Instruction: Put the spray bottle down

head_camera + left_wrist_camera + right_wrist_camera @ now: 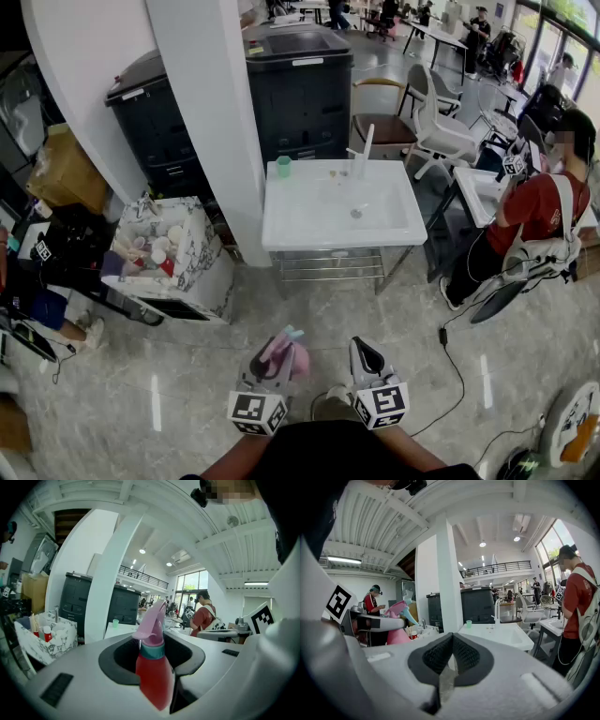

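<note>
Red spray bottle (153,677) gripped in left tongs (277,349); right tongs (451,644) closed.

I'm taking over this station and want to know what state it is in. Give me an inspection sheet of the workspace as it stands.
Surface: white washbasin on a metal stand, straight ahead.
Job's things: spray bottle, red body with a pink trigger head, held upright and not yet put down.
Clutter: green cup and tap at the basin's back edge; patterned box with cups in it, on the floor to the left.
Grippers: left gripper shut on the spray bottle; right gripper has its jaws together with nothing between them.
Cables: black cable on the floor, right of the basin.
Surroundings: white pillar, black cabinets, person in a red shirt at the right.
</note>
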`<state>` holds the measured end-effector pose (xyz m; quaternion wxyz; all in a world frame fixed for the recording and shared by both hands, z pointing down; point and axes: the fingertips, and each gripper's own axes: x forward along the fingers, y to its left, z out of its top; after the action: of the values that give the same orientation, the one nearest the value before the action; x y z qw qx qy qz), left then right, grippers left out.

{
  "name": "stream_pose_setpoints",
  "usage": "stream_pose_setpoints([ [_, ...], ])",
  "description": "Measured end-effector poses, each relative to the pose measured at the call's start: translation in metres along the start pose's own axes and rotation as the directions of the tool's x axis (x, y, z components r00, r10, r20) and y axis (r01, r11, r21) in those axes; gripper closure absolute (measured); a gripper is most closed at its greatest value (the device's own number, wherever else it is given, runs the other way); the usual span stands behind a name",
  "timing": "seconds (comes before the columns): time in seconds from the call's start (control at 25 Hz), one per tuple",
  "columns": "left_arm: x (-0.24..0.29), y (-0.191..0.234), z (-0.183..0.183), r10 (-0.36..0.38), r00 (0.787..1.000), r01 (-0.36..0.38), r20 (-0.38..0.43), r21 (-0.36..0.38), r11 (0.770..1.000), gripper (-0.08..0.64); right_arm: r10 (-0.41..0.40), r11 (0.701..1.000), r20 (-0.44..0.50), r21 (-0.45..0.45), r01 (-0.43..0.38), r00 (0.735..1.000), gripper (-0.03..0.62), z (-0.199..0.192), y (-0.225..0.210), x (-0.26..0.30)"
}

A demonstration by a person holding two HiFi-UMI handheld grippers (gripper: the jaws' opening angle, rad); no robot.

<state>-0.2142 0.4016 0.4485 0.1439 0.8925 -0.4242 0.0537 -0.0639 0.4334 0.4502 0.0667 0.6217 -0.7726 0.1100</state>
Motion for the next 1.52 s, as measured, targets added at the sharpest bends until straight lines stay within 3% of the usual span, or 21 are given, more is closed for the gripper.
stream_pose_setpoints([
  [0.52,0.061,-0.057,-0.014,-0.038,0.999,0.038,0.0,-0.014,0.999,0.394,-0.002,1.0,0.114,-0.018,0.004,0.993,0.594,0.012,-0.083,-0.017],
  [0.8,0.085,-0.067,-0.018,0.014,1.0,-0.014,-0.005,0.021,1.0,0.394,-0.021,0.996,0.067,0.093,0.015,0.998,0.594,-0.019,-0.115,-0.026],
  [1.12,0.128,-0.055,-0.004,0.032,0.999,-0.032,0.001,0.038,0.999,0.394,-0.021,0.994,0.136,0.113,0.005,0.99,0.594,-0.007,-0.15,-0.016],
  [1.52,0.207,-0.013,0.015,0.002,1.0,-0.003,0.029,0.019,1.0,0.394,0.029,1.0,0.092,-0.001,-0.029,0.995,0.594,0.015,-0.165,0.055],
])
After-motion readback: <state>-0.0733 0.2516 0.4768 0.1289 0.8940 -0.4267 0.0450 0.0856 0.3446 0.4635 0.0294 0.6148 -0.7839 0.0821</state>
